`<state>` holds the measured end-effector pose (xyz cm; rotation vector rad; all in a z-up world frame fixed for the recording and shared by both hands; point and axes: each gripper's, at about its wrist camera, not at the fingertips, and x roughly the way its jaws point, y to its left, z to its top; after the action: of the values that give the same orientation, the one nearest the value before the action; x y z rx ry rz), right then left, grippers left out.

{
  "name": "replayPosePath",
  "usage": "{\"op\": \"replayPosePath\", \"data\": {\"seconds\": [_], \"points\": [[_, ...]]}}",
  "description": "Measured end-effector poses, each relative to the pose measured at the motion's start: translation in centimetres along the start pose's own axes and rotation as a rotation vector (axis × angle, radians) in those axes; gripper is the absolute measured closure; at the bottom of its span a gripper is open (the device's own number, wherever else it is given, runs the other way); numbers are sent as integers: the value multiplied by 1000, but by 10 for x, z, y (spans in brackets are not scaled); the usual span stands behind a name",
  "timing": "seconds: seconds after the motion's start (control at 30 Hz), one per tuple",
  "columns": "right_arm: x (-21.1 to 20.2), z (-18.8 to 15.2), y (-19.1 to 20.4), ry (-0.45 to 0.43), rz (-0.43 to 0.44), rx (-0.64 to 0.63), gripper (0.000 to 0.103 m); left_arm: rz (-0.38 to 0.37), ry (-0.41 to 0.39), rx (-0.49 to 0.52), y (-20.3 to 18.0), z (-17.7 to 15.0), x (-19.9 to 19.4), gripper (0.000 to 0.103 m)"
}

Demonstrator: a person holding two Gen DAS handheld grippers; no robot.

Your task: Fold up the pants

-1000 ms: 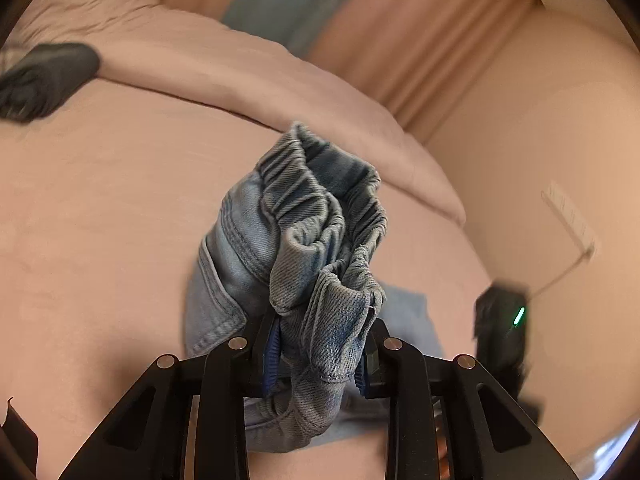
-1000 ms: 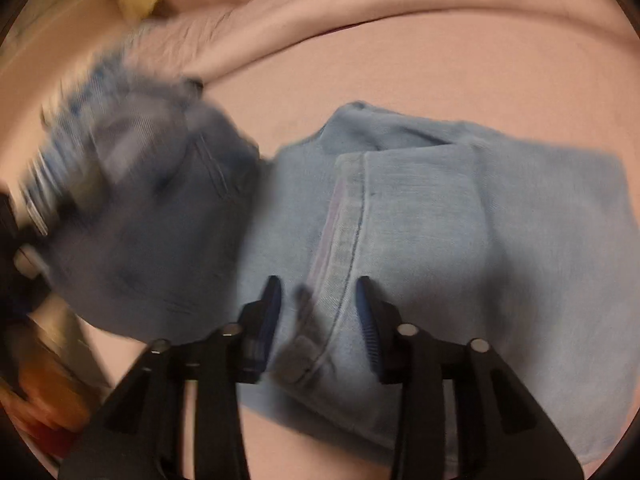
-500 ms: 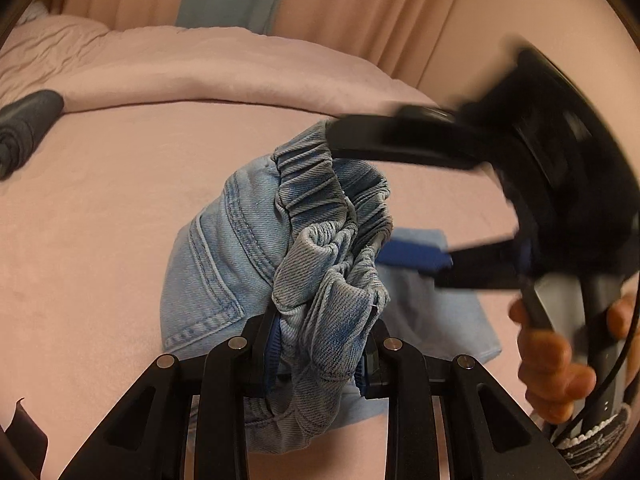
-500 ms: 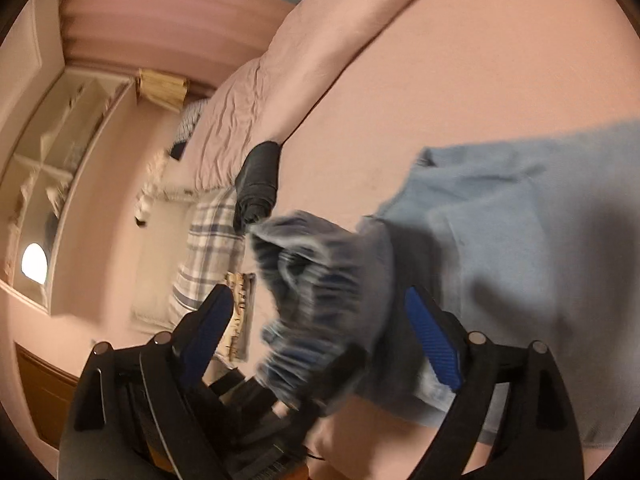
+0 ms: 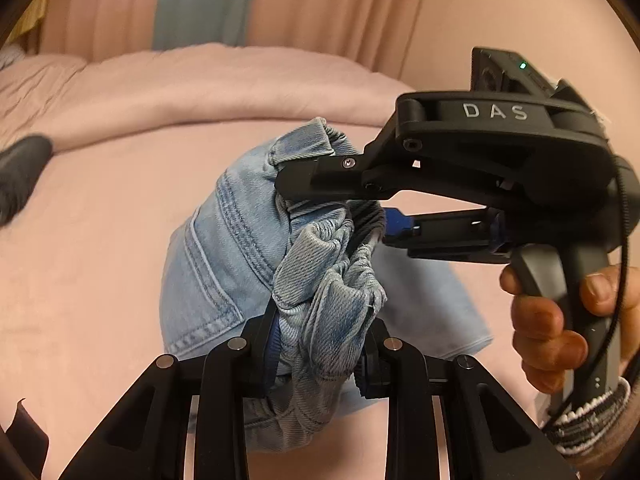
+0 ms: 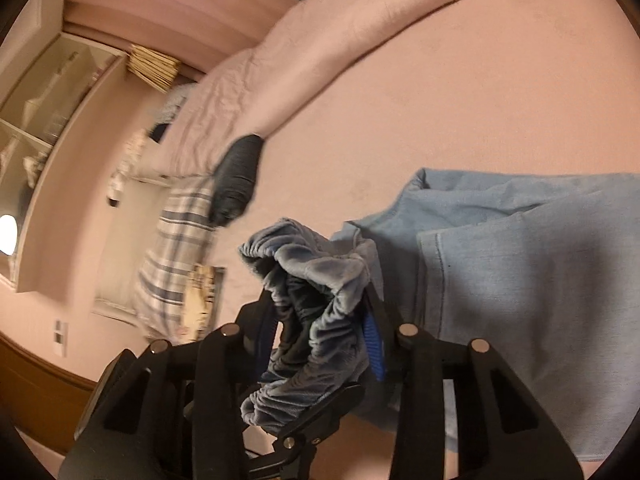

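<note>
Blue denim pants lie on the pink bed, with the stretchy waistband lifted up in a bunch. The left gripper is squeezed tight on the near part of that bunch. The right gripper comes in from the right, and its jaws are closing on the far part of the waistband. A hand holds its handle.
</note>
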<state>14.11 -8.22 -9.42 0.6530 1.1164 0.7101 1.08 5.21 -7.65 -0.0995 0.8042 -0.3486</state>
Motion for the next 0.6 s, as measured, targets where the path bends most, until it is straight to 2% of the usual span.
{"op": "replayPosePath", "data": {"seconds": [0.17,0.37,0.6], "points": [[-46,3,-11,-46,52,13,65,-46,3,70,-39,14,14,75],[-82,1,-63,-83,25,103,65,-81,96,168,-91,14,59,75],[-100,-10,-124,-96,37,212,64,-49,190,243,-122,12,106,74]]}}
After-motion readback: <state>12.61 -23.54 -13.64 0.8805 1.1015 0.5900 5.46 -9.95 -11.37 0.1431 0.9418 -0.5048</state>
